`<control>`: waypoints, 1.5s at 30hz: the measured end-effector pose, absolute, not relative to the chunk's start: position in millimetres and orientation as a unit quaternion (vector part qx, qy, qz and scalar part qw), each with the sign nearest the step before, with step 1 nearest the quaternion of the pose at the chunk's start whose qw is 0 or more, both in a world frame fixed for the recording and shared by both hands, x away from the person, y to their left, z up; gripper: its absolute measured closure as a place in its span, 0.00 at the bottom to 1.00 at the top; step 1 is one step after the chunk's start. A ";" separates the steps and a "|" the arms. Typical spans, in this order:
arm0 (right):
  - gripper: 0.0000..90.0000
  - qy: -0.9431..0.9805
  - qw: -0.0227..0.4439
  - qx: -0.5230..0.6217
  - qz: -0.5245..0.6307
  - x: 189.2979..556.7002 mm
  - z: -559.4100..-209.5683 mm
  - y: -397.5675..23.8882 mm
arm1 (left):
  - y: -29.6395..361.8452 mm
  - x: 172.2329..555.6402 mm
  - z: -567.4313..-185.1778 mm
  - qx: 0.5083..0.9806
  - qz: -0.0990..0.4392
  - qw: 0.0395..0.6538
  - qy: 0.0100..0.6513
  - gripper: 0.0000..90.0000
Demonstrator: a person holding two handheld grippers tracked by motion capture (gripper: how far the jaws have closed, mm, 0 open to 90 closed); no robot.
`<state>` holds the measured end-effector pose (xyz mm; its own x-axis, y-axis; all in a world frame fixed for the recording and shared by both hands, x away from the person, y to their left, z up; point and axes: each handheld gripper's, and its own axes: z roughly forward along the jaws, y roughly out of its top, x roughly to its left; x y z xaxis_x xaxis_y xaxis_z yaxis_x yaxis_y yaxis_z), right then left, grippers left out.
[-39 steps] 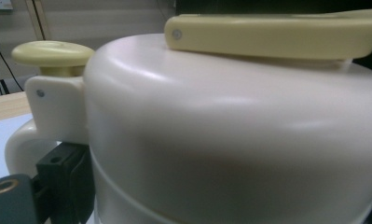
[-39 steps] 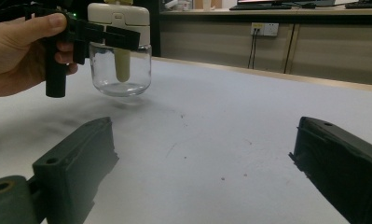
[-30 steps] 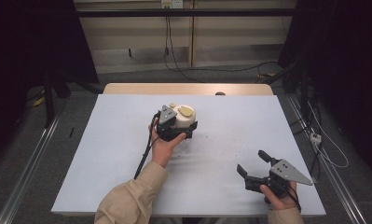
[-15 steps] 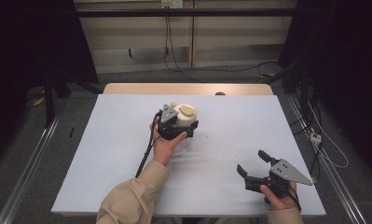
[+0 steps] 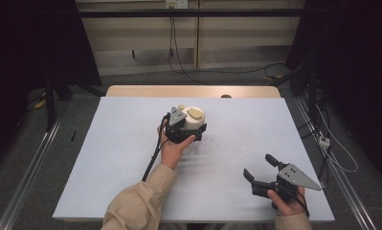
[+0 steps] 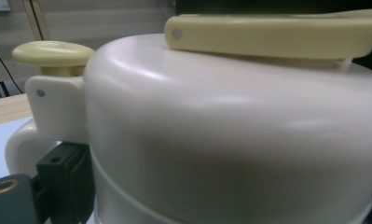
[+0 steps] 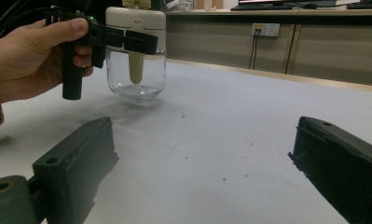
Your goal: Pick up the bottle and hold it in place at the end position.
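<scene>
Cream plastic caps the clear glass jar with a pale yellow knob and lever on its lid [image 5: 194,119], which stands upright near the middle of the white table [image 5: 107,158], a little toward the far edge. The left gripper [image 5: 184,129] is closed on the jar's cream lid section, its black jaws clamped on either side just above the glass, as the right gripper view shows [image 7: 136,35]; a grip up there, on the opaque plastic rather than the slick glass, looks chosen to steady the jar while the lid or its lever is worked. From the left gripper view the lid's rounded cream dome [image 6: 230,126] sits right against the camera, with the yellow lever [image 6: 272,32] lying flat across its top and the knob [image 6: 53,53] off to one side. Inside the glass body hangs a cream-coloured stem or plunger [image 7: 136,67] reaching toward the bottom; otherwise the jar looks empty. The right gripper [image 5: 265,172] rests well apart at the near right of the table, jaws spread wide and holding nothing, apparently waiting its turn
</scene>
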<state>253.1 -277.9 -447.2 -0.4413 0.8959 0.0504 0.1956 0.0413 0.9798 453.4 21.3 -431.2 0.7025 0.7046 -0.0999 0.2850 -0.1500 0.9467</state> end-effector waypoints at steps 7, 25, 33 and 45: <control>0.05 0.646 0.318 0.423 0.550 252.9 -447.1 -277.9 | 17.4 453.6 -434.9 0.735 0.184 0.559 0.338 0.07; 0.05 0.646 0.317 0.423 0.551 253.4 -447.5 -278.3 | 10.2 455.4 -443.5 0.742 0.184 0.552 0.332 0.07; 0.05 0.645 0.315 0.423 0.552 253.4 -447.8 -278.5 | 9.1 457.2 -448.9 0.745 0.191 0.549 0.327 0.07; 0.05 0.650 0.309 0.421 0.552 254.7 -448.9 -276.6 | 10.6 455.3 -449.2 0.752 0.193 0.545 0.317 0.07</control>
